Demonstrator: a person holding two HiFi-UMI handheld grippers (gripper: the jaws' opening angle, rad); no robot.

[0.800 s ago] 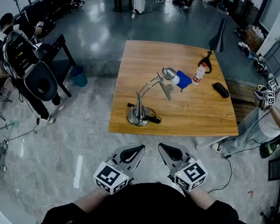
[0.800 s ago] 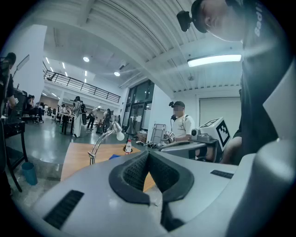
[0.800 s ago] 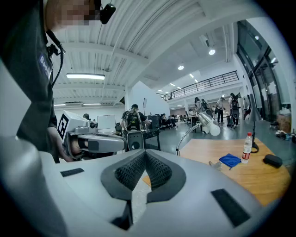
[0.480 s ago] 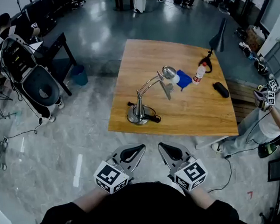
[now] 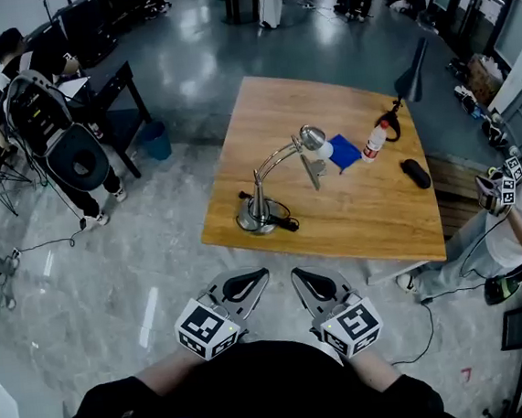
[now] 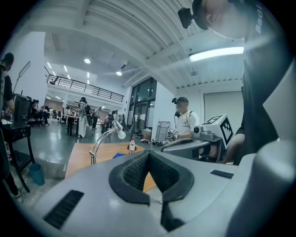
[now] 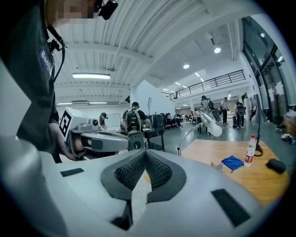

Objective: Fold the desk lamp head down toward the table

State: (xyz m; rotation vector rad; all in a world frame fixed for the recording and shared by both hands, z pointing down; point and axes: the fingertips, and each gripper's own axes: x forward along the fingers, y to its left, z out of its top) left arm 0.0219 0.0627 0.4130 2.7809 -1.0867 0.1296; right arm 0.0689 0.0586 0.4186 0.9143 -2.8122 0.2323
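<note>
Well beyond the fingers, desk lamp.

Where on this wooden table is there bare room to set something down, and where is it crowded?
Bare wood: the far stretch of the table behind the desk lamp, and the near right strip between lamp and black case. Crowded: mid-right, where lamp head, blue cloth and bottle cluster.

Head view overlooks the desk lamp; gripper views face it.
</note>
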